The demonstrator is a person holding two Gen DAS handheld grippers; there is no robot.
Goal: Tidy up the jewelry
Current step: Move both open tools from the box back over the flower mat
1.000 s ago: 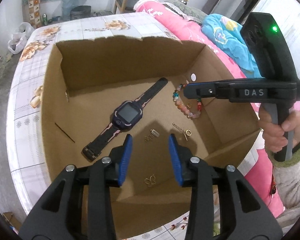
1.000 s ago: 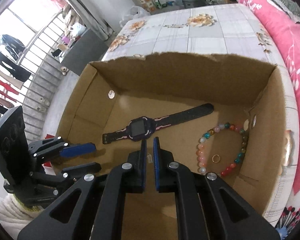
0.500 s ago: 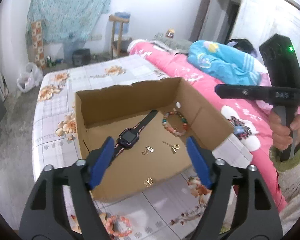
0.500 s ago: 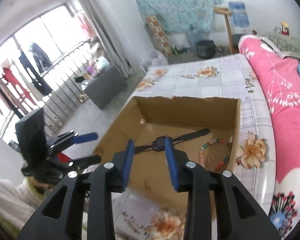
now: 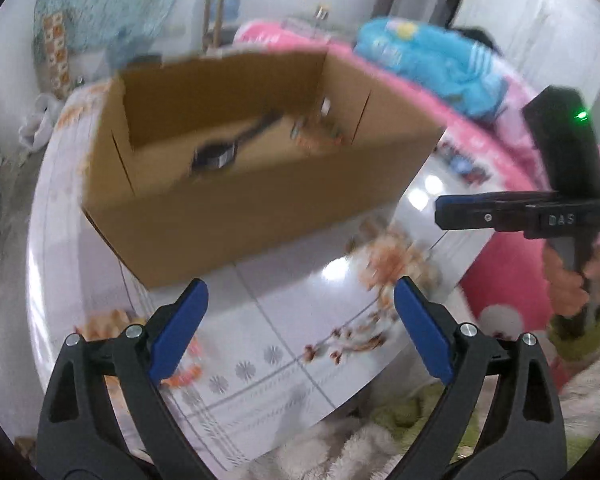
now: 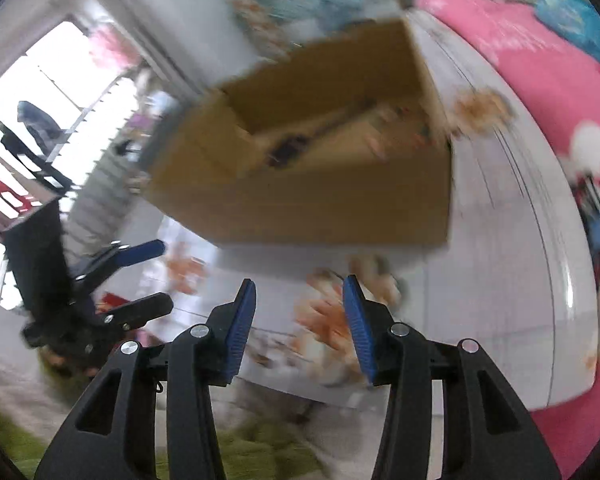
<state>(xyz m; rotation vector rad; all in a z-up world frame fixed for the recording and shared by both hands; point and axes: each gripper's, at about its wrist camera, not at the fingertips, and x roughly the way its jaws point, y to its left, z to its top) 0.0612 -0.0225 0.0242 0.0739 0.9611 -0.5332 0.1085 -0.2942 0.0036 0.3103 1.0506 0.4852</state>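
From the left wrist view, the left hand-held gripper [image 5: 298, 330] is hovering wide open and empty above the floral counter [image 5: 284, 344], short of the cardboard box [image 5: 256, 196]. A dark smartwatch [image 5: 220, 154] is lying on the box floor, with a blurred beaded bracelet [image 5: 320, 134] near the right wall. The right hand-held gripper [image 5: 444, 212] is showing side-on at right. From the right wrist view, heavily blurred, the right hand-held gripper [image 6: 300, 330] is standing partly open, gripping nothing, with the box [image 6: 332, 208] ahead and the left hand-held gripper [image 6: 156, 276] spread apart at left.

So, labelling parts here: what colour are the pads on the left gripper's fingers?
Blue pads, clearest in the left wrist view.
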